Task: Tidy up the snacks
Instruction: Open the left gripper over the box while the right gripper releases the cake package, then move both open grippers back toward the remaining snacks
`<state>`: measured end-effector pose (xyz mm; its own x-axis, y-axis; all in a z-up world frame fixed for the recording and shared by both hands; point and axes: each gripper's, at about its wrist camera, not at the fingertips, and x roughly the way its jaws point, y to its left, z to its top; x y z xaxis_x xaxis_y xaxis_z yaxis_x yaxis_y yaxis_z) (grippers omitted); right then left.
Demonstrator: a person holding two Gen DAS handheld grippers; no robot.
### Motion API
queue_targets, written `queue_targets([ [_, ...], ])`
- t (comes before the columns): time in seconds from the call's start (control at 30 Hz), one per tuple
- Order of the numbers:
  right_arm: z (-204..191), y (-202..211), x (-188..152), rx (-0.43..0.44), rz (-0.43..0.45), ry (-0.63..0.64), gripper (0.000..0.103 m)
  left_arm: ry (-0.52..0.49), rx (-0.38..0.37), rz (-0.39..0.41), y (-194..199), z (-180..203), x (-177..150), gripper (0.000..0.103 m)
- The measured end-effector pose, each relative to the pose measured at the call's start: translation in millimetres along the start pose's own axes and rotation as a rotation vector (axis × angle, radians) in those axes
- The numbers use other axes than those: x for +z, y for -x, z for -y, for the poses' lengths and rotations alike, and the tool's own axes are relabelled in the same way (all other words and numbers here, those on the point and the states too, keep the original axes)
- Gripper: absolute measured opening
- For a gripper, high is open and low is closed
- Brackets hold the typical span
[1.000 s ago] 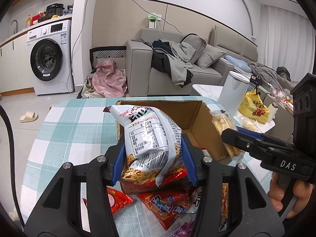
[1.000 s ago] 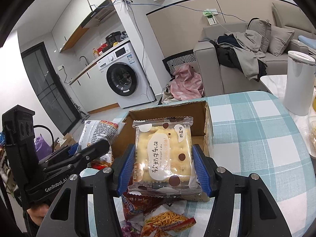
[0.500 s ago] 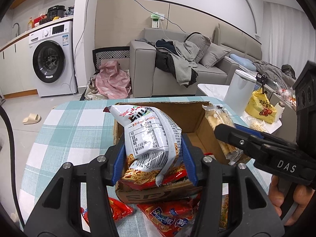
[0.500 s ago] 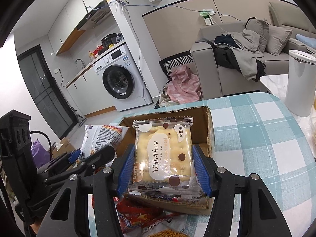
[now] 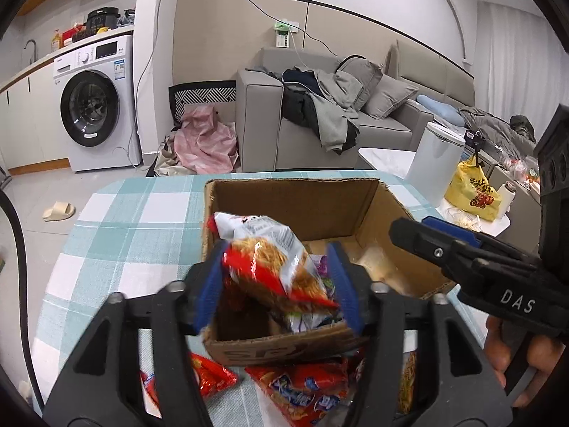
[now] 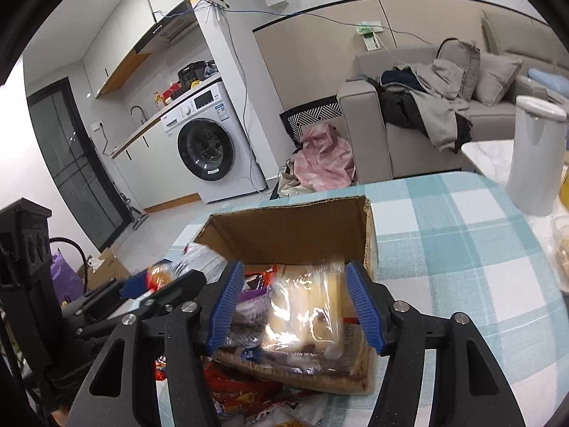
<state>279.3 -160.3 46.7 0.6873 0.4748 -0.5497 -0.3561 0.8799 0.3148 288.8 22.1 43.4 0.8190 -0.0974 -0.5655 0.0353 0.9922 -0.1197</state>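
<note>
The left gripper (image 5: 277, 284) hangs over the near end of an open cardboard box (image 5: 295, 206) on a teal-and-white checked tablecloth (image 5: 135, 220). Its jaws are opening, and the red and silver noodle-snack bag (image 5: 274, 263) sits tilted and blurred between the blue pads (image 5: 208, 284), loose from them and partly down in the box. Below the gripper, in front of the box, more red snack packets (image 5: 302, 388) lie on the cloth.

The right gripper (image 6: 295, 306) hovers over the same box's near right part, and its jaws are opening too. The clear-wrapped cracker pack (image 6: 309, 316) is between its pads, blurred and clear of both, lying over the other snacks in the box. To the left of this gripper the left one's black fingers reach in beside the noodle bag. From the left wrist view, the right gripper's black body shows at the right edge, held by a hand (image 5: 515, 363).
</note>
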Motion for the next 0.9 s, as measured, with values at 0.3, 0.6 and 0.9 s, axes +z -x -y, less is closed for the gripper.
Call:
queue_targets([
  [0.3, 9, 36, -13, 0.026, -0.028, 0.016, 0.102, -0.056, 0.037, 0.075, 59, -4, -21, 0.103],
  [0.6, 12, 62, -41, -0.013, -0.067, 0.024, 0.103, -0.059, 0.036, 0.058, 104, -11, -49, 0.103],
  [0.9, 5, 65, -66, -0.031, -0.129, 0.061, 0.103, -0.028, 0.042, 0.032, 117, -30, -73, 0.103],
])
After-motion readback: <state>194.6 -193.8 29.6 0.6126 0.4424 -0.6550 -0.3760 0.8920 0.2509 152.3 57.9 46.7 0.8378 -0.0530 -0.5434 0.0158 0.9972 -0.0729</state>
